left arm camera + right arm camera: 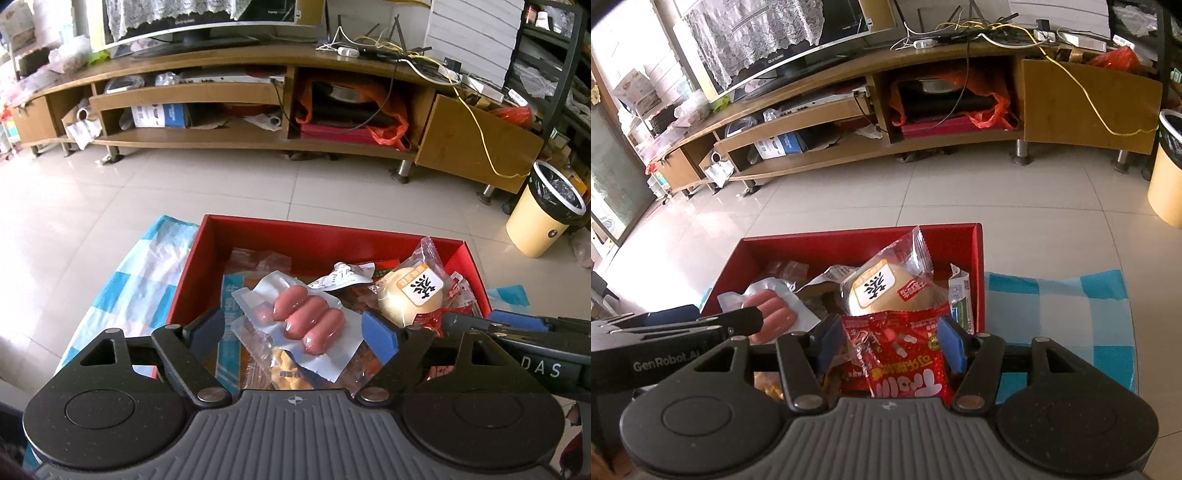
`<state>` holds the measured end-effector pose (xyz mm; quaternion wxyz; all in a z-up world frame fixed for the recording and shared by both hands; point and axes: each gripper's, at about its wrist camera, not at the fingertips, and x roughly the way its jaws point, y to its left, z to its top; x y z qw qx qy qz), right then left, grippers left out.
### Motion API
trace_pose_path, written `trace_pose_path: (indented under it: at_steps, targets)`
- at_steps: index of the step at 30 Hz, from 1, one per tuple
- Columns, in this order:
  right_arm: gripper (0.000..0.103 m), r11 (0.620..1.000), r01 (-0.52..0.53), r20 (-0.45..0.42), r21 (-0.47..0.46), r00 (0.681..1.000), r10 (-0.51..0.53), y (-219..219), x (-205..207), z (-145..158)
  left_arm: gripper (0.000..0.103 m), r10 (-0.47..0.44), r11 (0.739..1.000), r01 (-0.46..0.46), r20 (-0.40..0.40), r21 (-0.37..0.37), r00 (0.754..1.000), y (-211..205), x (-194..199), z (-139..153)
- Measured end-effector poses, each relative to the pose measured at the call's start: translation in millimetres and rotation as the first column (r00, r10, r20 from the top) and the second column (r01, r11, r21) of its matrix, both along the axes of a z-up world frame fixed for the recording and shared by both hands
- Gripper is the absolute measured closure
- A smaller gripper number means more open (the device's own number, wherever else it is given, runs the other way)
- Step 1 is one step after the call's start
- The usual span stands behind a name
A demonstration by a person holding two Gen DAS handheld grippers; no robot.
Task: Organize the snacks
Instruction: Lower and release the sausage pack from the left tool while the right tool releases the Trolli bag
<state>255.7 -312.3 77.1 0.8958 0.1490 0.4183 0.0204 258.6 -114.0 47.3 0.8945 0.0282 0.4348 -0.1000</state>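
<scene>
Over the red box (192,280), I am holding my left gripper (299,328) wide around the sausage pack (295,321) and my right gripper (890,341) narrowly beside the red packet (897,354), lowering each squarely before squeezing.

Sausage pack (306,317) left of bun (410,295) (both in box (258,230)).

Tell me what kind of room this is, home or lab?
Most likely a home living room. A long wooden TV stand holds a lace-draped television and tangled cables, with a tiled floor and a lined waste bin.
</scene>
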Motion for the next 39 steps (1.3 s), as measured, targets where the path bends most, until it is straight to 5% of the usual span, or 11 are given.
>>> trace_pose_path:
  at_steps: [39]
  targets:
    - [0.039, 1.0, 0.021, 0.028, -0.003, 0.999, -0.021, -1, -24, 10, 0.006, 0.025, 0.998, -0.026, 0.011, 0.056, 1.0, 3, -22, -1]
